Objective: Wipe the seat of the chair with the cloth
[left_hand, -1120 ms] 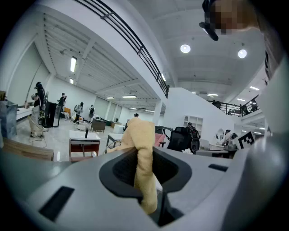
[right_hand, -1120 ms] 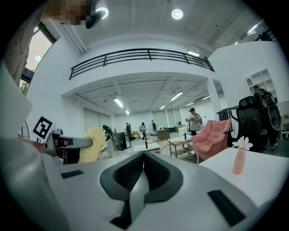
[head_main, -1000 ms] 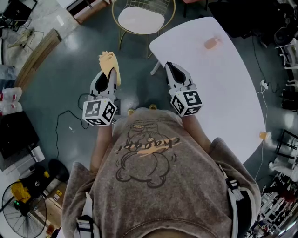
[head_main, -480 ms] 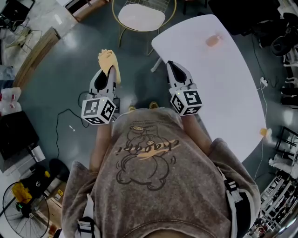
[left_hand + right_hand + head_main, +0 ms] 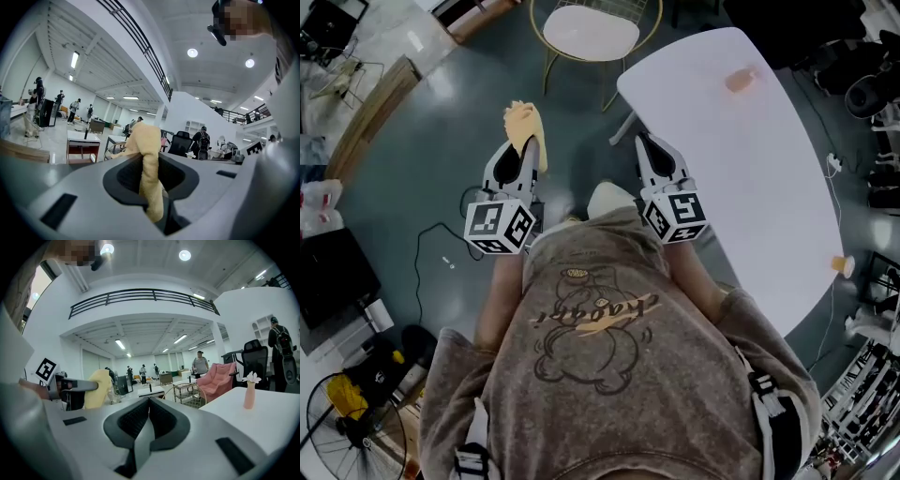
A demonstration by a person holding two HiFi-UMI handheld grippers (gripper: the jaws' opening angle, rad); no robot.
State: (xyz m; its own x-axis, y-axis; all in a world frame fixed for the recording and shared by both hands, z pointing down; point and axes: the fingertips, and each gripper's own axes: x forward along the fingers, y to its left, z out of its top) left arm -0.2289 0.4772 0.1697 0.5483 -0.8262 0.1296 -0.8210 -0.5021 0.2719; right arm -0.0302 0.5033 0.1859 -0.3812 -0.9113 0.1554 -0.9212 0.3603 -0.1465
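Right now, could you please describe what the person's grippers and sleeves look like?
The left gripper and right gripper are pale grey with black jaw linings; each carries a white cube with black square markers. The person wears a short-sleeved brown-grey T-shirt.

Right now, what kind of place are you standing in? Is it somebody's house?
Probably not a house: it looks like a big open office or work hall. There is a balcony railing high up, desks with people standing about, and a black office chair.
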